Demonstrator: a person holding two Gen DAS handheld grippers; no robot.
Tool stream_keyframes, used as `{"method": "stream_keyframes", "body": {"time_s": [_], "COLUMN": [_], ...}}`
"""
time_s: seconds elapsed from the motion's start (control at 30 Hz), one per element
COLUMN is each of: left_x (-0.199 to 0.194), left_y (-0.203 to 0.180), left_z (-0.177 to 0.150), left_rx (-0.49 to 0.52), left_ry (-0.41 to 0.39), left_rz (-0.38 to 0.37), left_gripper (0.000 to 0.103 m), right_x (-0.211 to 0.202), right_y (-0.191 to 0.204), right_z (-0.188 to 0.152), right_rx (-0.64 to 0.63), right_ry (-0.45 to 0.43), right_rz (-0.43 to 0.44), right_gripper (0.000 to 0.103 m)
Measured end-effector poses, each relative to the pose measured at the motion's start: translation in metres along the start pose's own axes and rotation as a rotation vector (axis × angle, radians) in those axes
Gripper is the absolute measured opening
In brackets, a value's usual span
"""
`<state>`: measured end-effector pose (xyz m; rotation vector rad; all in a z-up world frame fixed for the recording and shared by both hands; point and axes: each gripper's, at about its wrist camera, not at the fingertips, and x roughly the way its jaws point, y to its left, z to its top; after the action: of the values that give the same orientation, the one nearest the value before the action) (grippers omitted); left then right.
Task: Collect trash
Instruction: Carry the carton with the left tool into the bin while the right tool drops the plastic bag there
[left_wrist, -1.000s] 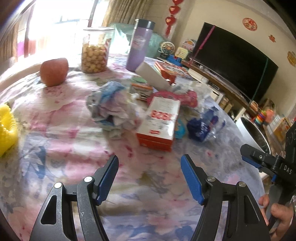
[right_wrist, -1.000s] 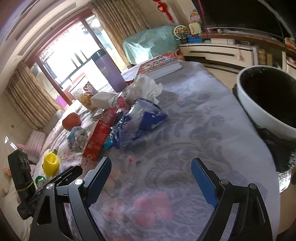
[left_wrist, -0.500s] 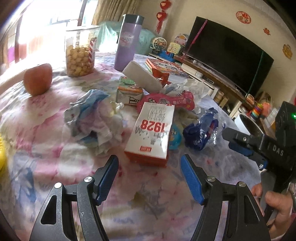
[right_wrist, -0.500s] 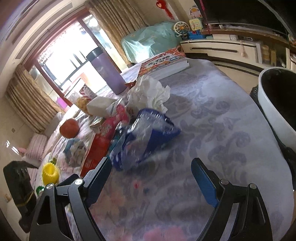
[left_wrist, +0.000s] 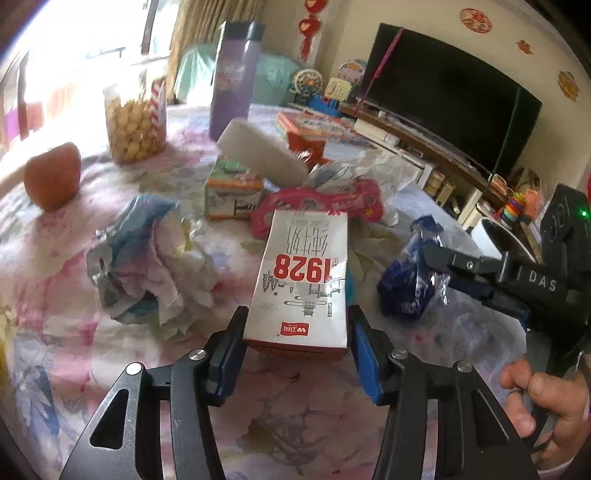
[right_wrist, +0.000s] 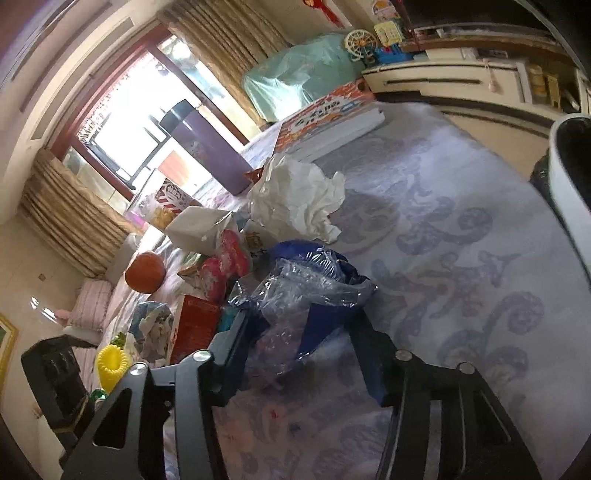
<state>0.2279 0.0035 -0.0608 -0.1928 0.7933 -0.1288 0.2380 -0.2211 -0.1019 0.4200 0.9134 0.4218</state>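
Observation:
A white and red "1928" milk carton (left_wrist: 301, 280) lies flat on the flowered tablecloth. My left gripper (left_wrist: 295, 347) is open, its blue pads on either side of the carton's near end. A blue and clear plastic wrapper (right_wrist: 306, 295) lies to the carton's right, also in the left wrist view (left_wrist: 410, 284). My right gripper (right_wrist: 303, 354) is open with the wrapper between its fingers. A crumpled blue and white wrapper (left_wrist: 144, 254), a pink package (left_wrist: 321, 203) and crumpled white tissue (right_wrist: 295, 195) lie nearby.
An apple (left_wrist: 53, 177), a snack jar (left_wrist: 133, 122), a purple tumbler (left_wrist: 236, 77), a small drink box (left_wrist: 232, 188) and a book (right_wrist: 328, 118) stand further back. A white bin (right_wrist: 572, 181) with a black liner is at the table's right edge. A yellow toy (right_wrist: 110, 363) is at the left.
Both grippers have moved forward: the left now brackets the carton's near end, and the right has reached the blue wrapper, which now sits between its fingers.

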Motion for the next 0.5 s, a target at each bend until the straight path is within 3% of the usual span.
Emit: {"method": "stream_keyframes", "body": {"time_s": [0.2, 0.5], "left_x": [-0.009, -0.005], "left_y": [-0.017, -0.06], "left_z": [-0.005, -0.011], "left_rx": [0.029, 0.098], "left_ry": [-0.031, -0.025], "left_rz": [-0.04, -0.121], "left_gripper": [0.051, 0.05], "right_x": [-0.028, -0.086], "right_y": [-0.014, -0.045], "right_z": [-0.007, -0.015], "right_rx": [0.019, 0.039], "right_ry": [-0.036, -0.116], "right_rz": [0.001, -0.067], "right_gripper": [0.051, 0.051]}}
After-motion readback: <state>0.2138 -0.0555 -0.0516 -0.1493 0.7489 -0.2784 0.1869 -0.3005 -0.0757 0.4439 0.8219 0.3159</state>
